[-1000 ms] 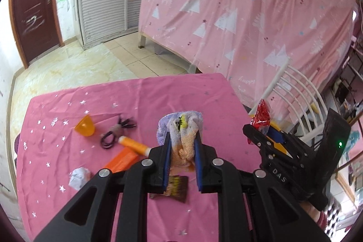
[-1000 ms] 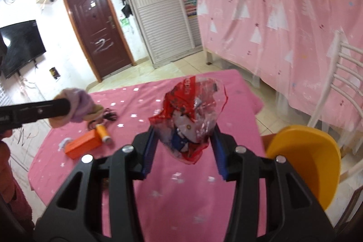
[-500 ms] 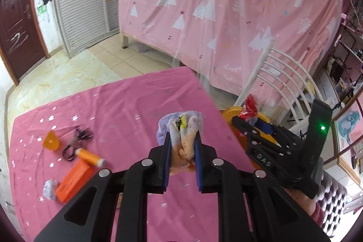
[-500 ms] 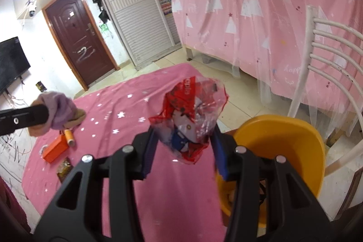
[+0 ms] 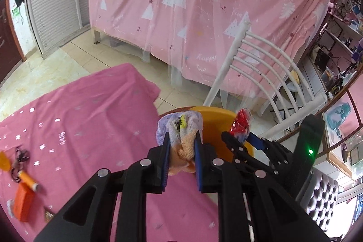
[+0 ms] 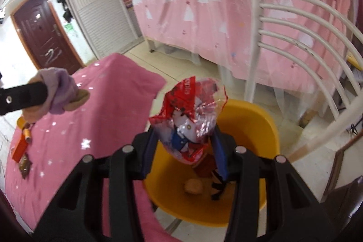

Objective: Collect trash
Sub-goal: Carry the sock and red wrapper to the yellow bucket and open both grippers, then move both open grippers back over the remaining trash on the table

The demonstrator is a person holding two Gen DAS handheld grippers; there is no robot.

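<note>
My left gripper (image 5: 181,144) is shut on a bunched lilac and peach cloth (image 5: 181,128), held over the table's right edge beside the yellow bin (image 5: 211,126). The same cloth (image 6: 57,90) shows at the left of the right wrist view, on the black finger. My right gripper (image 6: 185,140) is shut on a crumpled red and clear snack wrapper (image 6: 190,115), which hangs above the open yellow bin (image 6: 249,121). The wrapper (image 5: 241,124) also appears as a red bundle in the left wrist view. Inside the bin lie a brownish ball (image 6: 192,187) and other scraps.
The pink starred tablecloth (image 5: 90,119) still carries an orange box (image 5: 21,203), an orange tube (image 5: 27,179), a black cord (image 5: 19,157) and a brown wrapper (image 6: 25,166). A white slatted chair (image 6: 295,37) stands right of the bin, a pink-draped bed (image 5: 204,3) behind.
Both grippers have swung right, away from the table's middle toward the yellow bin, which now lies under the wrapper. Each load stays gripped as before.
</note>
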